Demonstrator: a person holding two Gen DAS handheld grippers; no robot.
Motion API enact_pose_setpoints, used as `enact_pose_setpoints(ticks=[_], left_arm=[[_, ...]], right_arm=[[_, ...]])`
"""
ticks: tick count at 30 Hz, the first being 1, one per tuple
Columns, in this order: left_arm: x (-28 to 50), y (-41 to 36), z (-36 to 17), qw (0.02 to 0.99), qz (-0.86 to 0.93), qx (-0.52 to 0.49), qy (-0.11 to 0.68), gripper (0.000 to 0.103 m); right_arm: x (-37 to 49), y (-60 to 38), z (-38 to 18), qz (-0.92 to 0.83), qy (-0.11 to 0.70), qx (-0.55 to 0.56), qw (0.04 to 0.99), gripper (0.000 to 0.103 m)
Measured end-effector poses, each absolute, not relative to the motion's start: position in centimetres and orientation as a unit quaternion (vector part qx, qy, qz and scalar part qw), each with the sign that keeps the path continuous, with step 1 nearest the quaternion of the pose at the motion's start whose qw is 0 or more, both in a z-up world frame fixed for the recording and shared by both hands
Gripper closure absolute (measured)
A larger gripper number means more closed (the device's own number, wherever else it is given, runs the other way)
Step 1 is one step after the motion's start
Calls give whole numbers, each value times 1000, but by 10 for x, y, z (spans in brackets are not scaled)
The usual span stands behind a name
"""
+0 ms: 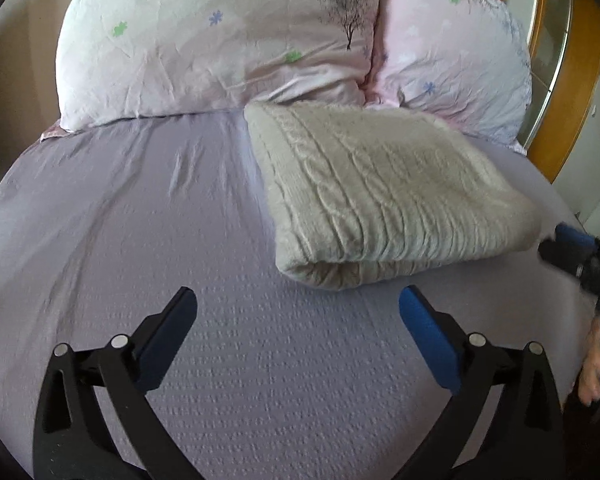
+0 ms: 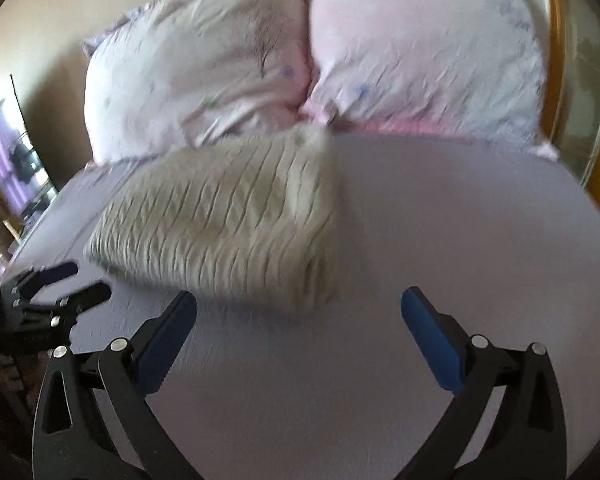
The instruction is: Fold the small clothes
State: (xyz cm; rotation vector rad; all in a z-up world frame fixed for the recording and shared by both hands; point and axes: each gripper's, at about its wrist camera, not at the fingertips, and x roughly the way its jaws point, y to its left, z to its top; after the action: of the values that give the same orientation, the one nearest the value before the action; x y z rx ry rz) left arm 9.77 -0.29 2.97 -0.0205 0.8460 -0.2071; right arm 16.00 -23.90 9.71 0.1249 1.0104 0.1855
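Note:
A cream cable-knit garment (image 1: 380,196) lies folded into a thick rectangle on the lilac bed sheet (image 1: 140,240); it also shows, blurred, in the right wrist view (image 2: 228,216). My left gripper (image 1: 298,300) is open and empty, just in front of the garment's near folded edge. My right gripper (image 2: 299,302) is open and empty, close to the garment's near right corner. The right gripper also shows at the right edge of the left wrist view (image 1: 580,256), beside the garment. The left gripper shows at the lower left of the right wrist view (image 2: 66,280).
Two pale pink printed pillows (image 1: 220,40) (image 1: 456,68) lean at the head of the bed, right behind the garment. A wooden frame with a mirror (image 1: 556,80) stands at the right. A screen (image 2: 16,164) stands beyond the bed's left side.

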Motion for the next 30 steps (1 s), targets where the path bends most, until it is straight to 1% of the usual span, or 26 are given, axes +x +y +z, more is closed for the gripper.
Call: enact_pose_setpoints(ticks=[4,6,12,18,30], left_arm=[[104,-6,23,900,-92,2,425,2],[107,-8,20,895,-89,8,437,2],[111,-11,17,890,-80,26,448,2],[112,-14,16,887,-73,44,453,2],[113,-15,16,887,-74,43,454,2]], right_arm=[[169,-223,71,79,533,61,840,1],[170,-217,65,69,545,55,834,1],[166,-201,62,48,551,-5,833,1],[166,-202,61,49,550,-5,834,1],[166,-202,62,50,550,-5,834,1]])
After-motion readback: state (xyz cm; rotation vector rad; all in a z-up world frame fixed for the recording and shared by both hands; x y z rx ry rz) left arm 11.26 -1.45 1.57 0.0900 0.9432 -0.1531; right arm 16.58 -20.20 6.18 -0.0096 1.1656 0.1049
